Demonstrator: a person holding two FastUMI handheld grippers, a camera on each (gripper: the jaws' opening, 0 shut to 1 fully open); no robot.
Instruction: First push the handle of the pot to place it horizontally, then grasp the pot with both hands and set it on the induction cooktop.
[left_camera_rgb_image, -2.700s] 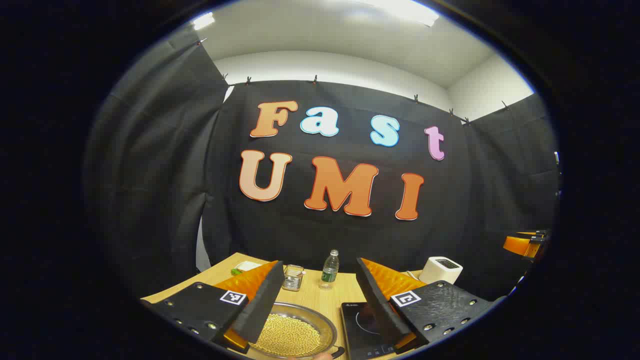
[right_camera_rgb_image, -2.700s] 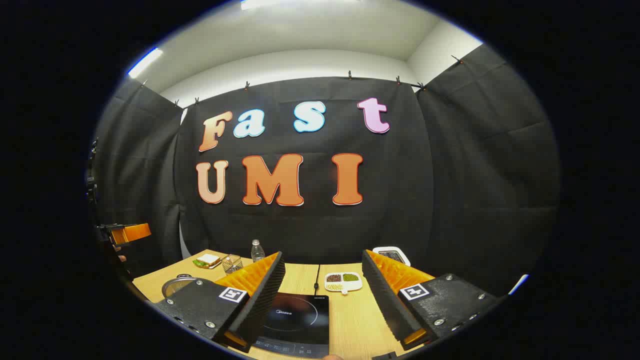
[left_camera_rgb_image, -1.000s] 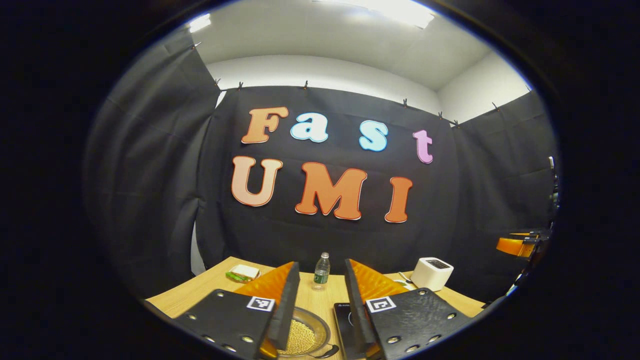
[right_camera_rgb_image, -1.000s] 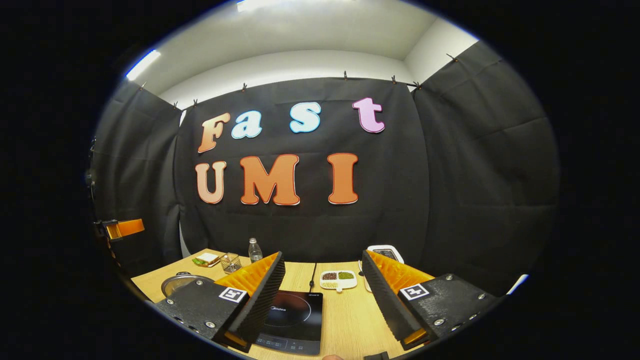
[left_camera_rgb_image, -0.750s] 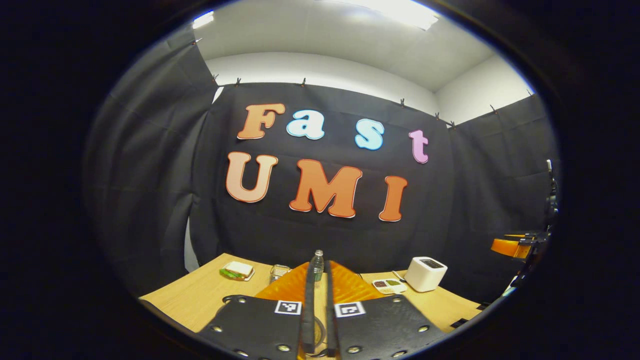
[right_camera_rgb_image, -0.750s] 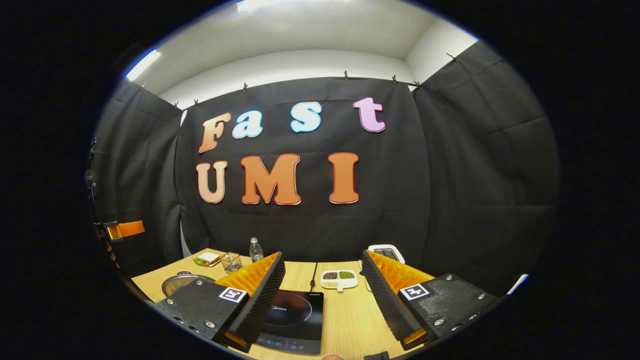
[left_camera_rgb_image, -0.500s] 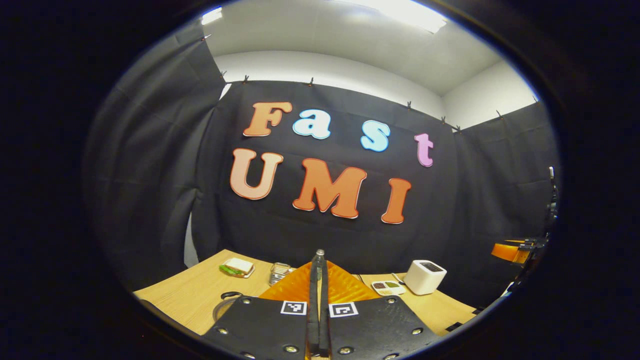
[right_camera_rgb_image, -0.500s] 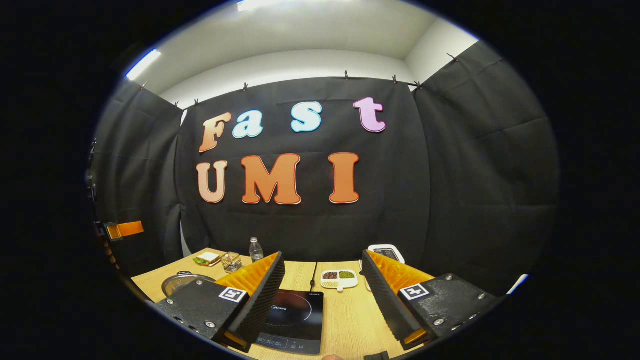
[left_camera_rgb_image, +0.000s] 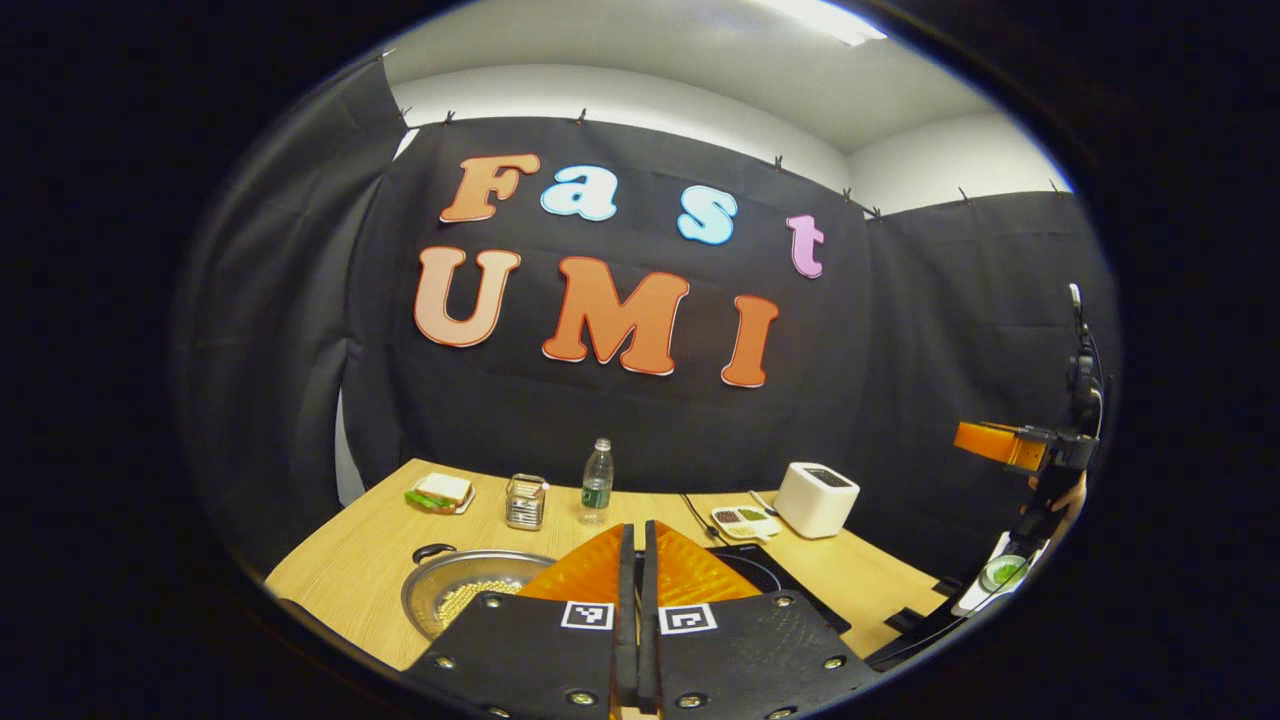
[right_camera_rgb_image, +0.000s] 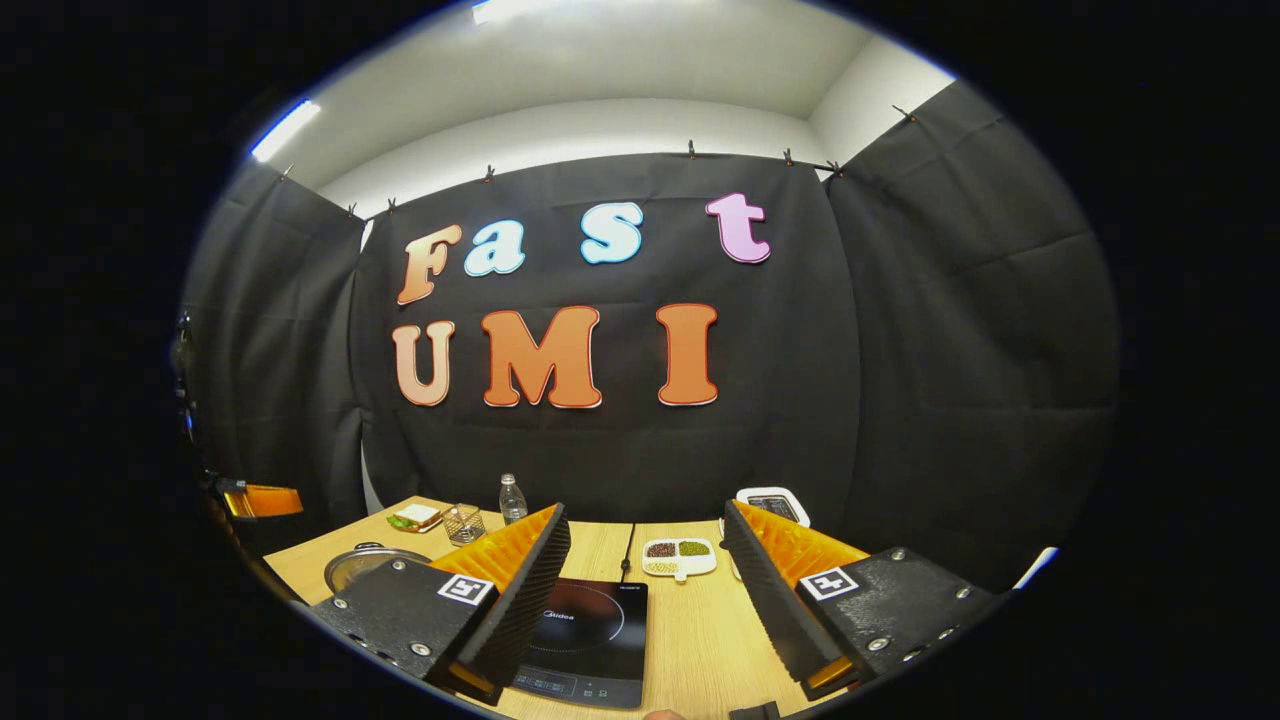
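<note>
The pot (left_camera_rgb_image: 470, 595) sits beside the cooktop (right_camera_rgb_image: 585, 640), not lifted; left gripper (left_camera_rgb_image: 636, 560) clenched empty, right gripper (right_camera_rgb_image: 645, 560) released.

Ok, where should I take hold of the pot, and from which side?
Probably by opposite sides, one gripper each: the pot is wide, shallow and holds loose beans, so a one-sided grip would likely tip it. The left gripper, shut now, could open and come from the left onto the black loop handle at the rim; any opposite handle is hidden behind its fingers.
</note>
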